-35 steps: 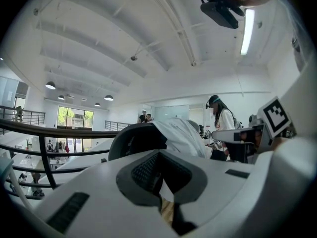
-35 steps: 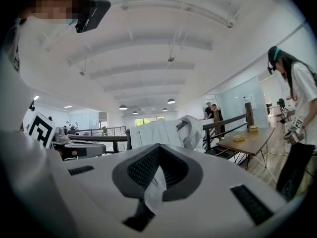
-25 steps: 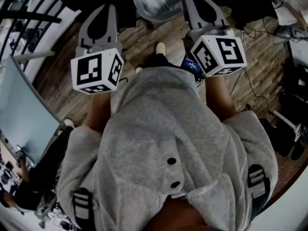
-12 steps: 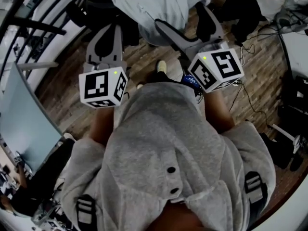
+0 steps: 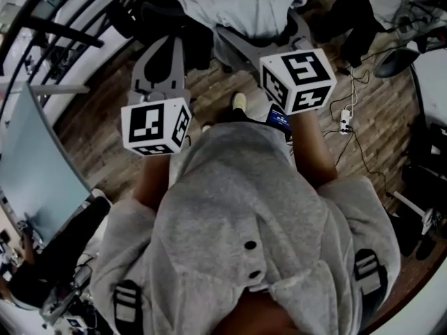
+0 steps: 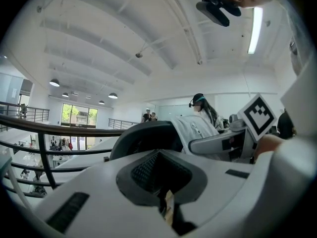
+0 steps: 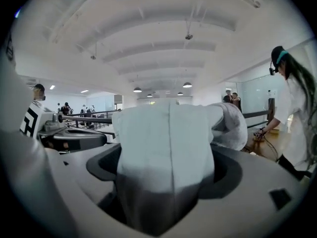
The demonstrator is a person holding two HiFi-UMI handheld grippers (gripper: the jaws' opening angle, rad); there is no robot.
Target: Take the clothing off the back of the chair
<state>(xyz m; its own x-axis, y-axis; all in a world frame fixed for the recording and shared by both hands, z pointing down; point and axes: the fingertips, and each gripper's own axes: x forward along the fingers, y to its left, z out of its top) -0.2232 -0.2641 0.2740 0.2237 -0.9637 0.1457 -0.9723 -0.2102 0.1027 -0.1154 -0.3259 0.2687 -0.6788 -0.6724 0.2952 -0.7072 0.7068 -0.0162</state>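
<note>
Closing in on the pale zip-up jacket [image 7: 168,133], draping over the dark chair back [image 6: 143,138] and sitting right between the fingers of the right gripper [image 7: 166,165], filling the gap but not being pinched yet. Having just been spreading those fingers wide, presumably making room for the thick fold. Keeping the left gripper [image 5: 165,44] beside the chair back, fingers pressed together on nothing, seemingly waiting to help lift.
</note>
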